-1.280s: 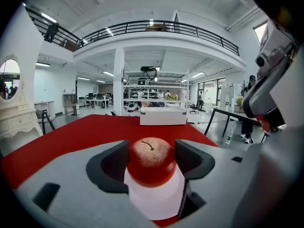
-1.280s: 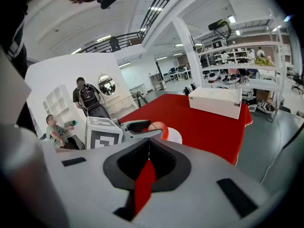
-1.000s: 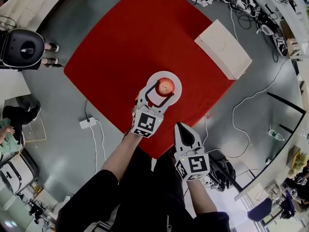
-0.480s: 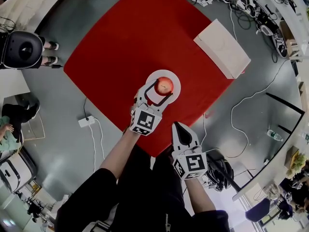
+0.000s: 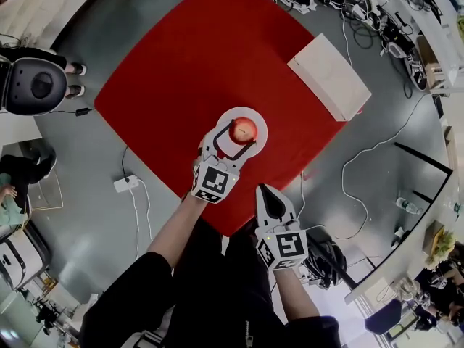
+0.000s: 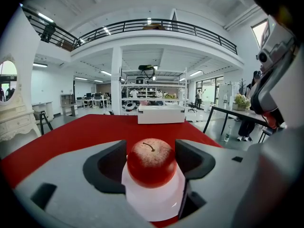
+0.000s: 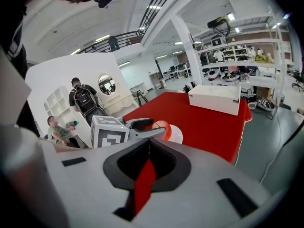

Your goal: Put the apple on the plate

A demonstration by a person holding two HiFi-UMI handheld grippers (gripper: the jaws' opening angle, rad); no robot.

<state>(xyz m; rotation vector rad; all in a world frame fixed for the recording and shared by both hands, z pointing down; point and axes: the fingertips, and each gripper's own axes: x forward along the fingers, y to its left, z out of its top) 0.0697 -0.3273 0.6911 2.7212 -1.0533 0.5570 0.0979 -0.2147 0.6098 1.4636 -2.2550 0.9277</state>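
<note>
Gripping apple (image 5: 244, 128) on plate (image 5: 260, 132), left tool (image 5: 240, 135); right tool (image 5: 264, 189) clenched; red table (image 5: 210, 56); grey floor (image 5: 87, 158)

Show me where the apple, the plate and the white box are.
apple (image 6: 151, 163), left gripper view, middle of its red skin.
plate (image 6: 153, 203), left gripper view, bare white front below the apple.
white box (image 5: 330, 77), head view, centre of its top.

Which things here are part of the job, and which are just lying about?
Job: apple; plate beneath it; left gripper, jaws against the apple's sides.
Lying about: white box; power strip; floor cables; right gripper, shut and idle.
</note>
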